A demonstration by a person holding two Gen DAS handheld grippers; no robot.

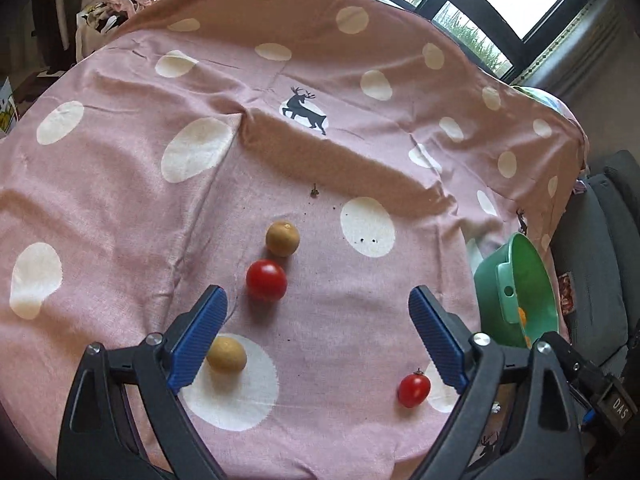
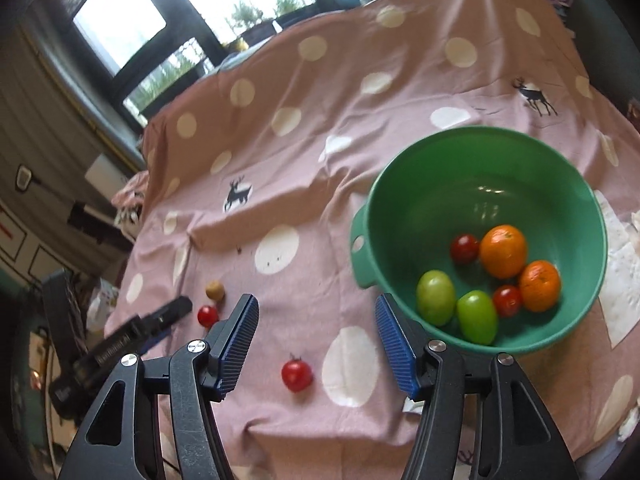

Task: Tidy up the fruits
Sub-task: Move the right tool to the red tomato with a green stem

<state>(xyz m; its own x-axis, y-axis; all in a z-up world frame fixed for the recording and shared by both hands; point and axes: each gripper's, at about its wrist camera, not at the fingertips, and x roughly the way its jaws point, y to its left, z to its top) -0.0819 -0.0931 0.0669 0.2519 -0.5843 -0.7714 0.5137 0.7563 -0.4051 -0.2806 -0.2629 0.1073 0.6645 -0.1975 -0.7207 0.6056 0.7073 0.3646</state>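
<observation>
My left gripper (image 1: 318, 300) is open and empty above the pink dotted cloth. A red tomato (image 1: 266, 280) and a tan fruit (image 1: 283, 238) lie just ahead of it. Another tan fruit (image 1: 226, 354) sits by its left finger. A small red tomato (image 1: 413, 389) lies by its right finger. The green bowl (image 1: 536, 264) is at the right edge. My right gripper (image 2: 316, 310) is open and empty. The small tomato (image 2: 296, 375) lies between its fingers, below them. The green bowl (image 2: 400, 200) holds two oranges (image 2: 503, 251), two green fruits (image 2: 436, 297) and two small tomatoes (image 2: 465, 248).
The cloth (image 1: 120, 200) covers the whole table and hangs over its edges. A window (image 2: 192, 8) is beyond the far edge. A grey chair (image 1: 608, 240) stands to the right. The left gripper also shows in the right wrist view (image 2: 160, 316) near a tomato (image 2: 207, 315).
</observation>
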